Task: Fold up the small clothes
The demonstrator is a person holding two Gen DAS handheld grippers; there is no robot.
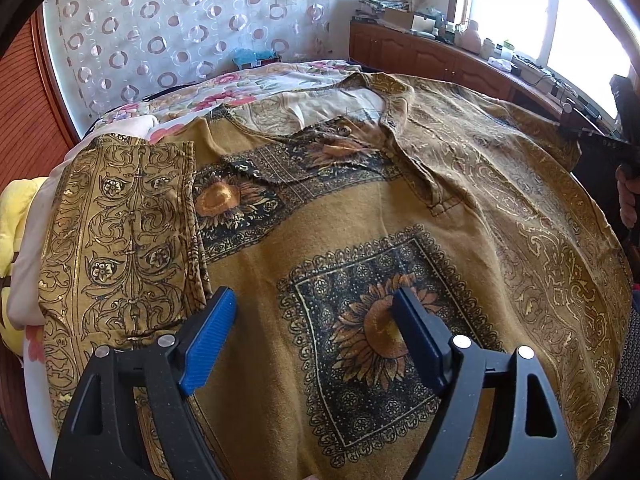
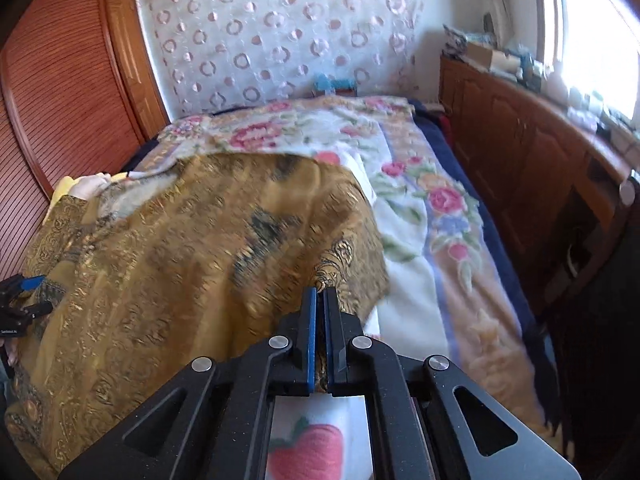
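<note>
A mustard shirt (image 1: 360, 220) printed with sunflower squares lies spread on the bed, collar and button toward the far side. Its left sleeve (image 1: 120, 232) is folded inward along the body. My left gripper (image 1: 314, 294) hovers open just above the shirt's lower front, blue pads wide apart with only flat cloth beneath. My right gripper (image 2: 320, 294) is shut on the shirt's (image 2: 200, 240) right edge, a strip of gold fabric pinched between its pads. That side of the shirt rises in a blurred fold. The left gripper (image 2: 24, 292) shows at the left edge of the right wrist view.
A floral blanket (image 2: 420, 220) covers the bed. Wooden cabinets (image 2: 520, 160) with a cluttered sill run along the right under a bright window. A louvred wooden door (image 2: 60, 100) stands at the left, a ring-patterned curtain (image 2: 280, 40) behind. Yellow cloth (image 1: 16, 208) lies at the bed's left edge.
</note>
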